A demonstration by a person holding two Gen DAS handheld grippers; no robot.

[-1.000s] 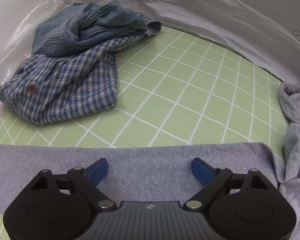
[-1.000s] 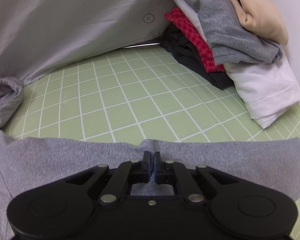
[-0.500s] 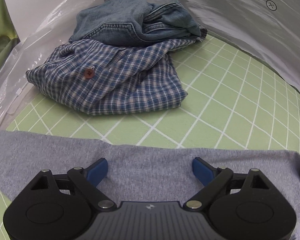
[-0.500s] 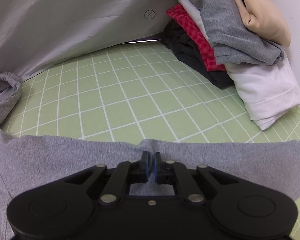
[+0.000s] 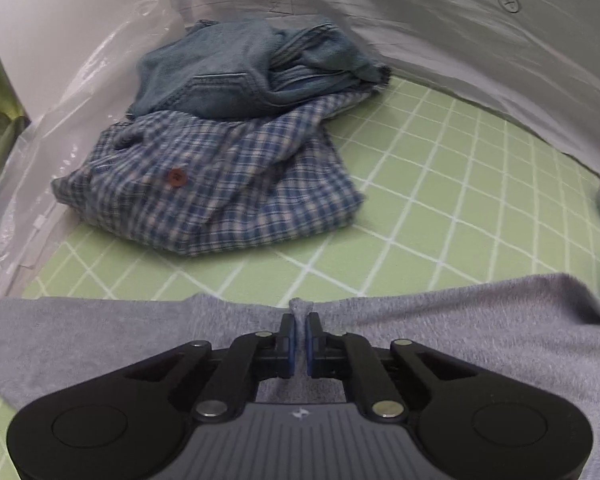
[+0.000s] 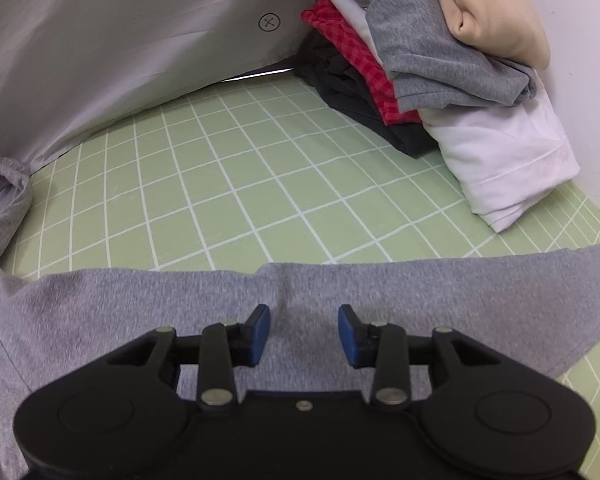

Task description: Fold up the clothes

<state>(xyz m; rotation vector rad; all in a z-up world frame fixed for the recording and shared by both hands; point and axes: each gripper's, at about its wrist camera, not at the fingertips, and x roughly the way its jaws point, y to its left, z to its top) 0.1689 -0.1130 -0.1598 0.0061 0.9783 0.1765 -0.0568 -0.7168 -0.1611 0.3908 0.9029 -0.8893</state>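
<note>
Grey shirt (image 5: pixel 480 320) lies flat; my left gripper (image 5: pixel 299 334) just pinched its edge, right gripper (image 6: pixel 303 330) just spread apart above it.

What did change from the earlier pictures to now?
The left tool has just closed, pinching the far edge of the grey shirt. The right tool has just opened, releasing that edge. The checked shirt, the folded stack and the green mat stayed unchanged.

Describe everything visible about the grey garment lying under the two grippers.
The grey garment is heathered knit, spread flat across the green grid mat, one part bunched at its far side. The left gripper, just closed, pinches a small ridge of its edge. The right gripper, just opened, hovers over it with pads apart.
</note>
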